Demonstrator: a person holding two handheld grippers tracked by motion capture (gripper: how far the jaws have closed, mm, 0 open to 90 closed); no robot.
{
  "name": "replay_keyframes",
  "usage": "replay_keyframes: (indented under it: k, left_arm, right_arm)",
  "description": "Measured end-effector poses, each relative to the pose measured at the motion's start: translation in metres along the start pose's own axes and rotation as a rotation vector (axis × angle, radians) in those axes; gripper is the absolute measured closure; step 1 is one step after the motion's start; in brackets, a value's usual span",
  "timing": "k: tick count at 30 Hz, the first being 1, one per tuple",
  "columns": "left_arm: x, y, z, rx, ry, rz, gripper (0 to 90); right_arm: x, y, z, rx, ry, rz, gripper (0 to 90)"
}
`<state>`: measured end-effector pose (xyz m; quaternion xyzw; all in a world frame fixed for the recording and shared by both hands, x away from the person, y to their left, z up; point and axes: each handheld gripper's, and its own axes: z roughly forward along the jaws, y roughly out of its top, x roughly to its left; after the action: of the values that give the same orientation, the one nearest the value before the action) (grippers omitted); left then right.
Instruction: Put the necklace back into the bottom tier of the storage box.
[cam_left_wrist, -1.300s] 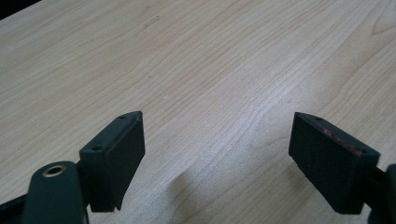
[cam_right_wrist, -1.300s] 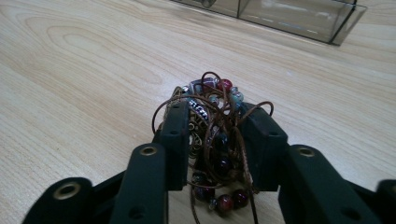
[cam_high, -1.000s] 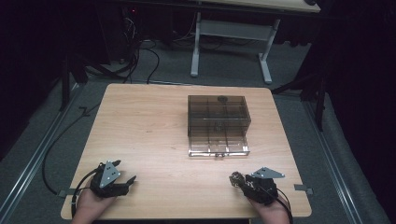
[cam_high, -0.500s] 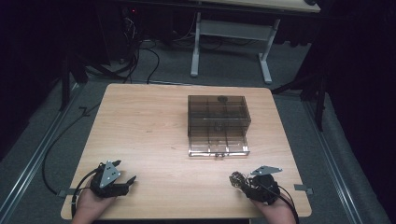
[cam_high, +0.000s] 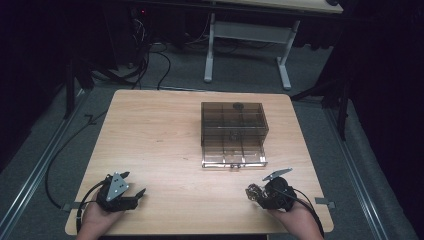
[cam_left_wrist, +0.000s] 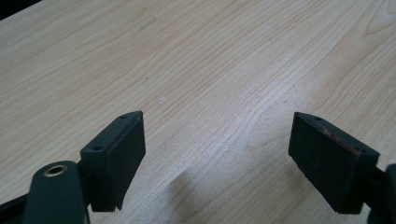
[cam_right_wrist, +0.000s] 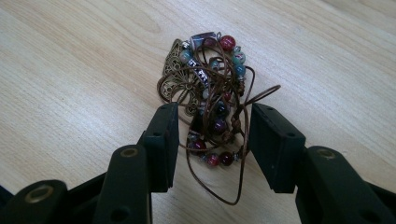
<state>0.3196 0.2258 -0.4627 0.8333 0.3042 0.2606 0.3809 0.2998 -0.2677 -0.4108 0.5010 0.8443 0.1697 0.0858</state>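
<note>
The right gripper (cam_right_wrist: 212, 135) sits low over the near right part of the table (cam_high: 160, 130), its jaws standing moderately apart. They have just been opening, and a tangled beaded necklace (cam_right_wrist: 210, 93) lies between them on the wood. The pads flank the heap, and I cannot tell for certain whether they touch a strand, but they do not look to be squeezing it. In the high view the same necklace (cam_high: 253, 192) shows as a small dark clump just ahead of the right gripper (cam_high: 257, 195), near the table's front edge.

The necklace is a thin brown cord strung with red, green and dark beads, with a filigree brass pendant on the far side of the pile. It should be light and quite limp: lifted by one strand, it will likely trail loops and swing. The round beads look slippery, and the loose cord loop at the near side could snag a jaw. The safest hold is probably across the dense middle of the bunch, where cord and beads are packed together.

The left gripper (cam_left_wrist: 219, 144) rests wide open and empty over bare wood at the near left (cam_high: 131, 194). A smoky translucent drawer box (cam_high: 233, 132) stands at mid-table, well apart from the necklace, its lower drawer (cam_high: 234, 158) pulled out towards the person.
</note>
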Motion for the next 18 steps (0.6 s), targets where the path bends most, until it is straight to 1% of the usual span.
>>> replay_keyframes:
  k: [2,3,4,5,7,8,10,11,12,13,16,18]
  left_arm:
    - [0.0,0.0,0.0,0.0,-0.001,0.001,19.2]
    - [0.0,0.0,0.0,-0.001,-0.002,0.001,19.2]
    - [0.0,0.0,0.0,-0.001,-0.002,0.0,19.2]
    - [0.0,0.0,0.0,-0.002,-0.003,0.0,19.2]
    - [0.0,0.0,0.0,-0.004,-0.003,0.0,19.2]
    - [0.0,0.0,0.0,-0.004,-0.003,0.0,19.2]
    - [0.0,0.0,0.0,-0.004,-0.002,0.0,19.2]
    - [0.0,0.0,0.0,-0.004,-0.002,0.0,19.2]
    - [0.0,0.0,0.0,-0.006,-0.001,-0.002,19.2]
    - [0.0,0.0,0.0,-0.006,-0.001,-0.002,19.2]
    - [0.0,0.0,0.0,-0.003,-0.001,0.0,19.2]
    - [0.0,0.0,0.0,-0.003,-0.001,0.0,19.2]
  right_arm:
    - [-0.001,0.005,0.0,0.026,0.004,-0.003,53.3]
    - [-0.002,0.009,0.001,0.055,0.007,-0.004,53.2]
    - [-0.003,0.011,0.002,0.063,0.008,-0.008,53.0]
    - [-0.003,0.013,0.003,0.08,0.011,0.001,52.5]
    - [-0.005,0.017,0.005,0.101,0.011,0.005,52.3]
    - [-0.005,0.017,0.005,0.101,0.011,0.005,52.3]
    - [-0.009,0.023,0.009,0.133,0.01,0.016,52.4]
    - [-0.009,0.023,0.009,0.133,0.01,0.016,52.4]
    - [-0.01,0.025,0.01,0.149,0.017,0.022,53.1]
    - [-0.01,0.026,0.011,0.153,0.019,0.013,53.7]
    - [-0.009,0.03,0.013,0.19,0.019,-0.008,55.1]
    - [-0.008,0.033,0.014,0.204,0.02,-0.022,56.5]
